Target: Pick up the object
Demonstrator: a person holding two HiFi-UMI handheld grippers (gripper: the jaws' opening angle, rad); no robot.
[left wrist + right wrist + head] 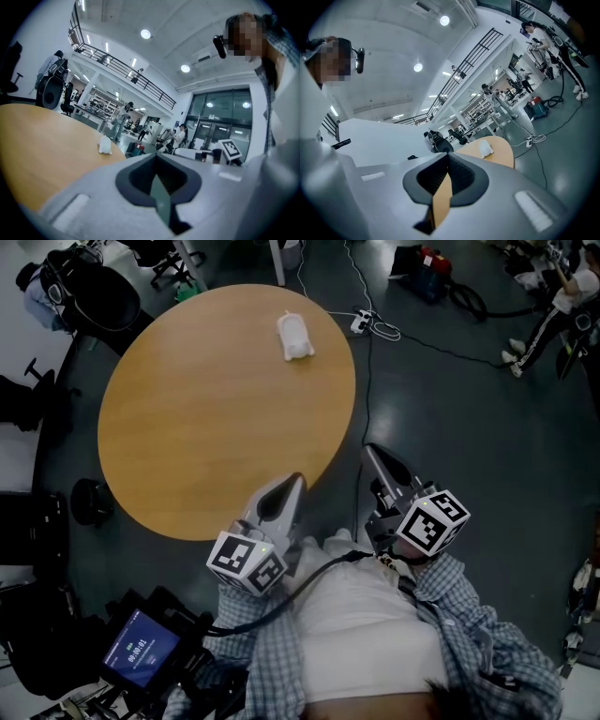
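The left claw [297, 480] is pressed together, its jaws meeting along a tight seam with nothing between them; it holds and touches nothing, and its tip sits over the near edge of the counter [187, 427]. The right claw [368, 452] is pressed together too and holds nothing, its tip over the floor just beside the counter's right rim. Each claw carries a cube [246, 562] with black-and-white square markers; these are patterns, not words. A small screen [141, 650] at the lower left of the head view shows pale digits on blue, too small to read with certainty. No brand or label shows on the object [293, 337]. It is white and soft-looking and lies flat on the far part of the counter, right of the middle, well apart from both claws. Its long axis runs away from the person, leaning slightly left at the far end; the narrower end points away and the broader end faces the claws
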